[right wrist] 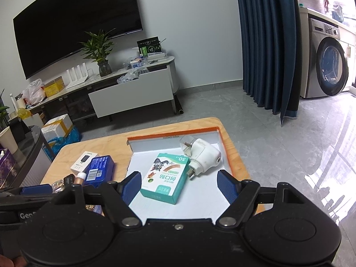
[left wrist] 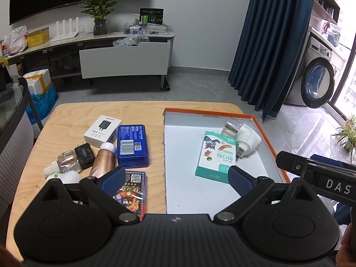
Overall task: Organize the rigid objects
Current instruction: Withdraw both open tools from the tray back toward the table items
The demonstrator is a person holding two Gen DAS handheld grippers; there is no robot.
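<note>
An orange-rimmed white box [left wrist: 269,133] sits on the right half of the wooden table [left wrist: 71,113]. In it lie a teal bandage box [left wrist: 217,155] and a white plug-in device [left wrist: 247,139]. Left of it lie a white charger box [left wrist: 102,130], a blue tin [left wrist: 132,145], a black charger [left wrist: 84,155], a clear bottle [left wrist: 66,162], a copper tube [left wrist: 103,159] and a card pack [left wrist: 133,191]. My left gripper [left wrist: 175,179] is open and empty above the box's left edge. My right gripper [right wrist: 180,184] is open and empty above the bandage box [right wrist: 165,178] and the plug-in device [right wrist: 203,154].
The right gripper's body [left wrist: 316,175] juts in at the right of the left wrist view. Beyond the table are a TV cabinet [left wrist: 124,60], blue curtain [left wrist: 267,44] and washing machine [left wrist: 316,82]. A dark chair edge [left wrist: 20,102] stands to the table's left.
</note>
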